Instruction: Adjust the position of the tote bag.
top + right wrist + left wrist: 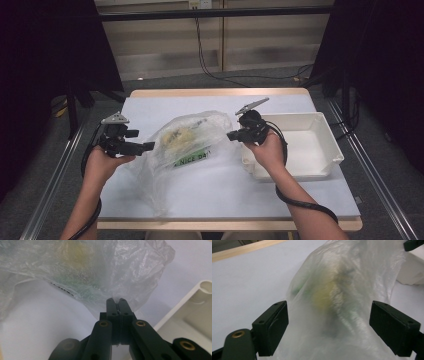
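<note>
A clear plastic bag (187, 142) with green lettering lies in the middle of the white table top (225, 190), with yellowish and green things dimly visible inside it. My left gripper (150, 146) is at the bag's left side. Its jaws stand wide open in the left gripper view (328, 327), with the bag (337, 297) bulging between them. My right gripper (230, 136) is at the bag's right edge. In the right gripper view it (116, 301) is shut on a pinch of the bag's film (120, 277).
A white plastic tray (332, 145) stands at the table's right side, just behind my right hand; its rim (180, 312) shows beside the right jaws. Dark curtains flank the table. Cables trail from both grippers.
</note>
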The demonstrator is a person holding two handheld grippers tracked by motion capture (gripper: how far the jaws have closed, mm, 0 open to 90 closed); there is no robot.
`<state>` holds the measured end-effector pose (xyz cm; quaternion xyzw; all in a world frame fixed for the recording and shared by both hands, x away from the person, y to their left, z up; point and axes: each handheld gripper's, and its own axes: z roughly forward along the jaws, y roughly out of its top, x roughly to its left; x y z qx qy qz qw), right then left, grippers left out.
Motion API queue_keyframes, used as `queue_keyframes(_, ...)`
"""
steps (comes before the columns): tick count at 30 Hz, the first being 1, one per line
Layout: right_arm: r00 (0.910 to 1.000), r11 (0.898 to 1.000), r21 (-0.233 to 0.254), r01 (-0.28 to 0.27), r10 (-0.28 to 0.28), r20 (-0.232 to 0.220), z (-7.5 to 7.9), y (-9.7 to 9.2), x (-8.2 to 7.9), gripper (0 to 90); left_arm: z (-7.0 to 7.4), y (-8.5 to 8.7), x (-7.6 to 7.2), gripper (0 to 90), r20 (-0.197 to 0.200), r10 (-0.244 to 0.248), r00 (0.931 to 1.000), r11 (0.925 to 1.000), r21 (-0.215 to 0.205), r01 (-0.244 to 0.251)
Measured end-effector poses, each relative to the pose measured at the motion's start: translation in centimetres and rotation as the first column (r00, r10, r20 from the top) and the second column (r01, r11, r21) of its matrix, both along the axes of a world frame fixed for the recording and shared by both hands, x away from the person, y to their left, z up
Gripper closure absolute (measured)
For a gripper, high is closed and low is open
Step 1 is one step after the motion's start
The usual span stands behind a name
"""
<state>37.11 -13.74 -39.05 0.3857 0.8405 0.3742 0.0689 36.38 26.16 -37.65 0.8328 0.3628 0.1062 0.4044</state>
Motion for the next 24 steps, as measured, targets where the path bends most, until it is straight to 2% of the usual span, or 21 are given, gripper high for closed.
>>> queue_keyframes(2, 0.9999, 1.0, 0.021, -0.006, 0.006, -0.009, 0.3, -0.1, 0.0, 89.9, 0.2, -0.5, -0.1, 14.8, 0.015, -0.018, 0.9997, 0.9998, 0.009, 0.018)
queue_keyframes(5, 0.9996, 0.999, 0.047, -0.001, 0.002, -0.027, 0.7, -0.5, -0.1, 90.0, 0.3, -1.0, -0.2, 13.6, -0.001, -0.039, 0.9992, 0.9992, -0.005, 0.039)
queue_keyframes(6, 0.9995, 0.998, 0.058, 0.002, 0.0, -0.031, 0.9, -0.7, -0.1, 90.0, 0.3, -1.5, -0.3, 13.0, 0.008, -0.054, 0.9985, 0.9984, 0.018, 0.054)
queue_keyframes(7, 0.9995, 0.998, 0.066, 0.004, -0.002, -0.031, 1.0, -0.8, 0.0, 90.0, 0.3, -1.6, -0.3, 12.3, 0.011, -0.061, 0.9981, 0.998, 0.015, 0.061)
queue_keyframes(9, 0.9994, 0.997, 0.074, 0.01, -0.008, -0.033, 1.3, -1.0, -0.1, 90.0, 0.3, -1.9, -0.3, 11.8, 0.012, -0.071, 0.9974, 0.9975, 0.006, 0.071)
queue_keyframes(12, 0.9994, 0.997, 0.073, 0.011, -0.008, -0.034, 1.8, -1.1, -0.1, 90.0, 0.5, -2.5, -0.6, 10.4, 0.023, -0.091, 0.9956, 0.9956, 0.023, 0.091)
queue_keyframes(13, 0.9993, 0.996, 0.085, 0.009, -0.006, -0.037, 1.9, -1.2, -0.1, 90.0, 0.5, -2.7, -0.7, 10.2, 0.019, -0.096, 0.9952, 0.9953, 0.016, 0.095)
queue_keyframes(15, 0.9991, 0.996, 0.093, 0.009, -0.005, -0.041, 2.1, -1.1, -0.2, 90.0, 0.6, -3.2, -0.8, 9.8, 0.024, -0.118, 0.9927, 0.9926, 0.031, 0.117)
queue_keyframes(24, 0.9977, 0.99, 0.143, 0.02, -0.01, -0.067, 3.2, -1.4, -0.1, 90.0, 0.2, -4.8, -1.0, 5.6, 0.04, -0.153, 0.9874, 0.9875, 0.045, 0.151)
